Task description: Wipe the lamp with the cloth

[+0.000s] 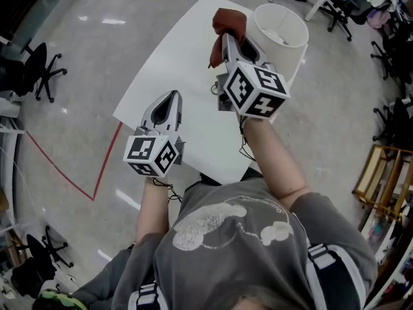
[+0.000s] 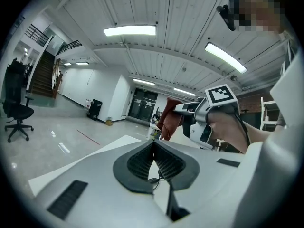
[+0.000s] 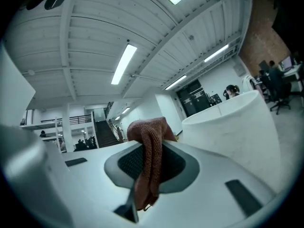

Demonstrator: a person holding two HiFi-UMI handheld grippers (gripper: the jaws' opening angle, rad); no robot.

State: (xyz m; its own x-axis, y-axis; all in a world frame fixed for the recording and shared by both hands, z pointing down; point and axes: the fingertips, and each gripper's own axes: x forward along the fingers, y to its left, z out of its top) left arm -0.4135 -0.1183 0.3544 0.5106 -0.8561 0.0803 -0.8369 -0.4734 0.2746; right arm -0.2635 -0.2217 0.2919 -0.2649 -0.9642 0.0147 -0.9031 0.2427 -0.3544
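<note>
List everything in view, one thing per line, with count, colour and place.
table: one, white, middle of the floor
lamp shade: one, white, standing at the table's far right corner
cloth: one, reddish brown, hanging from the right tool, just left of the lamp shade
office chairs: at least four, black, on the floor at the left and far right
floor lines: two marks, red, left of the table and beyond it
rack: one, light wood, right edge
left tool: one, grey with marker cube, over the table's near side, jaws together, empty
right tool: one, grey with marker cube, over the table's far side, jaws clamped on the cloth
forearms: two, below the tools
</note>
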